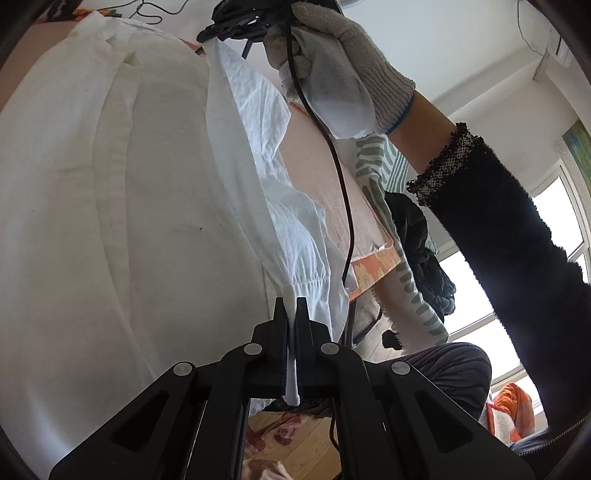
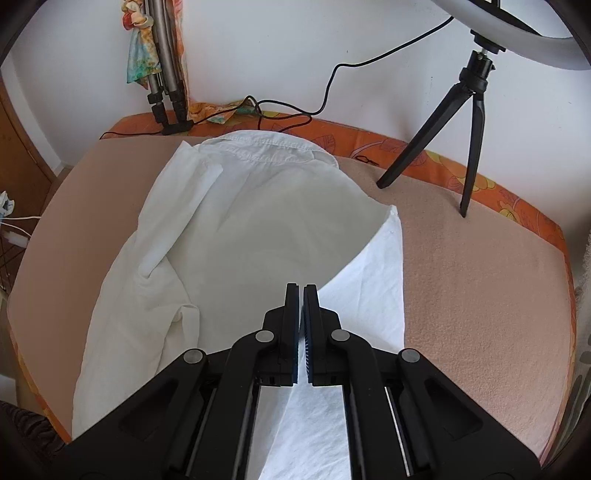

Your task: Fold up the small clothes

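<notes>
- Around my work: one small black tripod (image 2: 465, 122) stands on the desk (image 2: 480, 295) to the right of the white shirt (image 2: 240, 229), with a ring light (image 2: 517, 37) on top; a second, grey tripod (image 2: 166, 74) leans at the far wall, a black cable (image 2: 332, 81) trailing along it.
- One white shirt lies spread on the peach-covered desk, collar at the far side, its right edge lifted and folded over.
- My left tool (image 1: 291, 306) is clenched on a hem of the shirt; white cloth shows between the pads.
- My right tool (image 2: 301, 291) points steeply down over the shirt, also clamped on the white fabric's lifted edge.
- From the left view, my gloved right hand (image 1: 332, 66) grips its tool (image 1: 236, 26) at the top, dark sleeve (image 1: 498, 229) behind, its cable (image 1: 343, 192) hanging across the cloth.
</notes>
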Motion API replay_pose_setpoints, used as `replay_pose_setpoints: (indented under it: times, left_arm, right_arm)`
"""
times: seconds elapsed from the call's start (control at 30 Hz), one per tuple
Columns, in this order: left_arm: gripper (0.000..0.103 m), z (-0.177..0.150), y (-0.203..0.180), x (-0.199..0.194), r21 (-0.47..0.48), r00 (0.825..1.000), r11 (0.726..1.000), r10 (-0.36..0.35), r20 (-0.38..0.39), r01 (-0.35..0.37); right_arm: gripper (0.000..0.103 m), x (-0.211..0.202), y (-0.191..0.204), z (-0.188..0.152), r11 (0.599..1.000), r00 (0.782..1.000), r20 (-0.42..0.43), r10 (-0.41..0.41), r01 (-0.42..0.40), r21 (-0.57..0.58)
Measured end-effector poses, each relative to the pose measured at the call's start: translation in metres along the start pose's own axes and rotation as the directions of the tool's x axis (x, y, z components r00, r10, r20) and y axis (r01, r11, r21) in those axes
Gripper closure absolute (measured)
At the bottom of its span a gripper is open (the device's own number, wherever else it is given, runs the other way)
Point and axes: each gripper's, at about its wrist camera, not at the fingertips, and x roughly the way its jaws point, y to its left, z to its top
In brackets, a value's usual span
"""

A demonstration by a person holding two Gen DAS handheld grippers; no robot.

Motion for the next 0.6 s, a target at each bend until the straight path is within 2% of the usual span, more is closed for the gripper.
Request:
replay_pose_setpoints:
  times: [0.07, 0.13, 0.17, 0.23, 0.27, 0.3, 0.37, 0.43, 0.6]
  left_arm:
    - [0.102, 0.002, 0.004, 0.001, -0.006, 1.000, 1.000, 0.009, 0.001, -0.009]
    - [0.102, 0.005, 0.005, 0.000, -0.011, 1.000, 1.000, 0.014, -0.002, -0.014]
    - [0.102, 0.005, 0.005, -0.001, -0.013, 1.000, 1.000, 0.010, -0.001, -0.010]
    - [0.099, 0.005, 0.005, -0.002, -0.008, 1.000, 1.000, 0.022, -0.002, -0.022]
    - [0.098, 0.005, 0.006, -0.004, -0.007, 1.000, 1.000, 0.027, -0.002, -0.027]
    - [0.098, 0.005, 0.007, -0.005, -0.010, 1.000, 1.000, 0.028, -0.003, -0.028]
    - [0.094, 0.007, 0.009, -0.007, -0.012, 1.000, 1.000, 0.024, -0.010, -0.024]
    - [0.080, 0.008, 0.011, -0.008, -0.016, 1.000, 0.999, 0.029, -0.013, -0.029]
    - [0.080, 0.009, 0.018, -0.011, -0.035, 1.000, 0.999, 0.019, -0.011, -0.019]
  right_arm:
    - [0.099, 0.012, 0.006, -0.001, 1.000, 0.999, -0.040, 0.002, -0.002, -0.006]
    - [0.098, 0.006, 0.006, -0.005, 1.000, 1.000, -0.027, 0.015, -0.015, 0.005]
    - [0.094, -0.001, 0.003, -0.007, 1.000, 0.999, -0.015, 0.029, -0.029, 0.011]
    - [0.072, -0.023, -0.009, -0.014, 0.999, 0.999, 0.018, 0.031, -0.032, 0.036]
    - [0.056, -0.037, -0.017, -0.020, 0.999, 0.999, 0.045, 0.021, -0.023, 0.047]
    - [0.052, -0.051, -0.026, -0.026, 0.998, 0.998, 0.067, 0.014, -0.018, 0.054]
    - [0.052, -0.079, -0.047, -0.046, 0.994, 0.995, 0.095, 0.026, -0.035, 0.101]
    - [0.052, -0.103, -0.065, -0.073, 0.986, 0.991, 0.117, 0.061, -0.078, 0.149]
    - [0.052, -0.134, -0.080, -0.162, 0.968, 0.986, 0.114, 0.118, -0.140, 0.207]
